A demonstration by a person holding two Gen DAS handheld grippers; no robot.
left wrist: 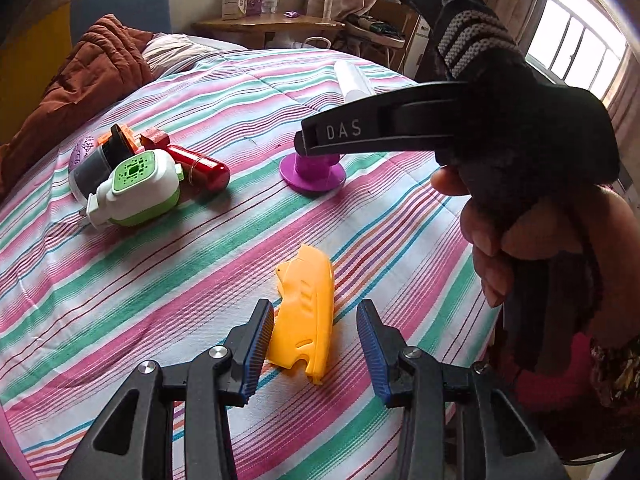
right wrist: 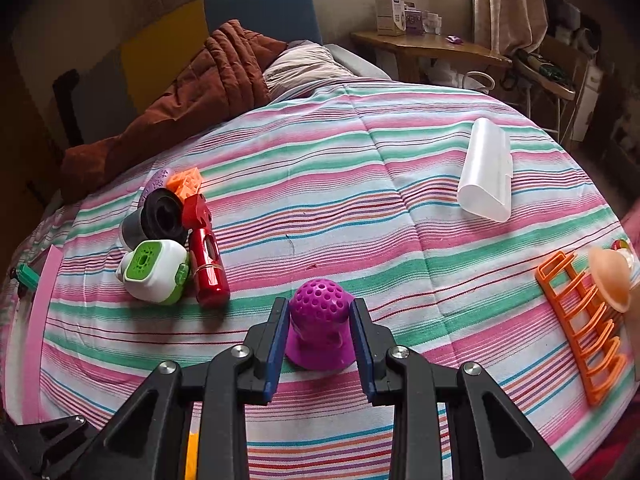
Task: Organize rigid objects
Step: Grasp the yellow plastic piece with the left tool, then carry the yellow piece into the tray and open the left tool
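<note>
Straddling the yellow plastic shell (left wrist: 302, 312) near the bed's (left wrist: 200, 280) front edge, the left gripper (left wrist: 316, 340) has its jaws released and needs centring before closing. The right gripper (right wrist: 320, 340) is clenched on the purple perforated piece (right wrist: 320, 328), mid-bed

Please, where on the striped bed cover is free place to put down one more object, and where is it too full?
Free: the wide middle of the striped cover, between the red tube and the white case. Crowded: the pile around the green-and-white plug-in, and the edge by the orange rack.
</note>
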